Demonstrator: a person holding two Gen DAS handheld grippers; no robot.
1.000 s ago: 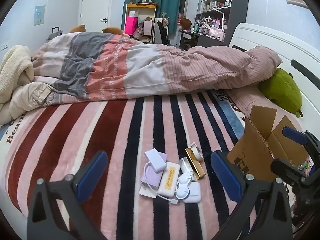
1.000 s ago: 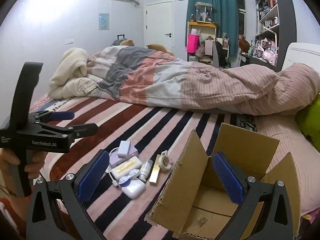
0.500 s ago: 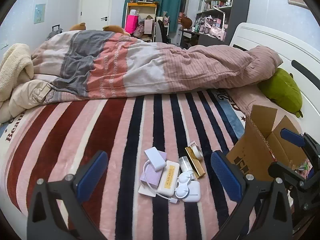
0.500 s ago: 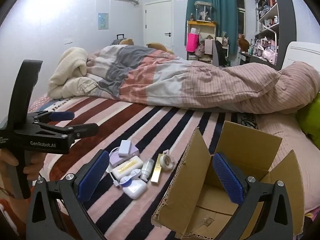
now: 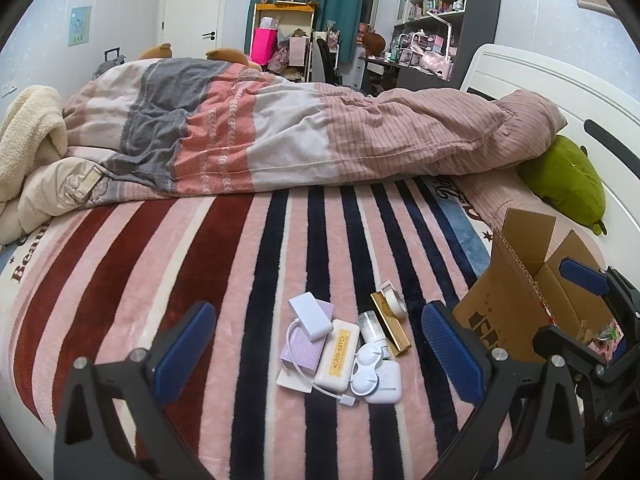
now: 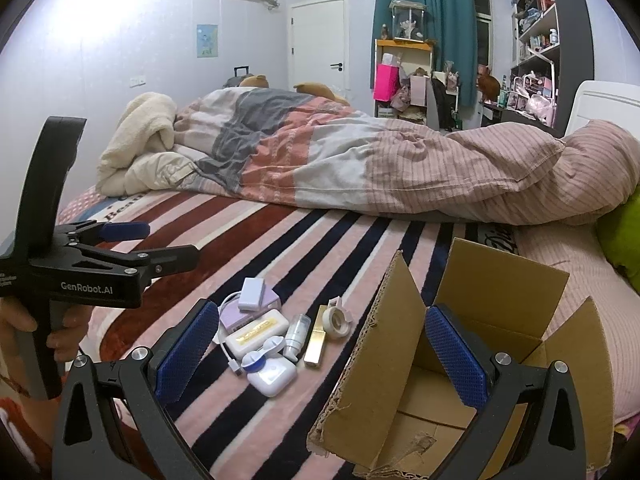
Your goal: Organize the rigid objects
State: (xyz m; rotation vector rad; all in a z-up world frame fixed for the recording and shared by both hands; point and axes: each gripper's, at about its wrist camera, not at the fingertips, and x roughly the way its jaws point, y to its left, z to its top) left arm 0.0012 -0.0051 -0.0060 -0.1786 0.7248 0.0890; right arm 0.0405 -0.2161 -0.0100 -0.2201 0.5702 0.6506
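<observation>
on the striped blanket (image 5: 240,280) a "kaid-kato" case (image 5: 337,354) lies; both claws (image 5: 316,354) (image 6: 316,354) gape wide, empty.

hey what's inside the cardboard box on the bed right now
The cardboard box shows only bare cardboard floor in the right wrist view; its near flap and the right gripper hide part of the inside.

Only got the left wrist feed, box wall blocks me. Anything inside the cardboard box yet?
Observer: The right wrist view looks into the cardboard box: flaps open, and the floor that shows is bare.
Operator: Right gripper state?
Observer: The right gripper is open and empty, at the box's near corner.
Operator: Left gripper from outside?
Observer: A hand grips its handle; the left gripper hangs left of the item pile, touching nothing.
</observation>
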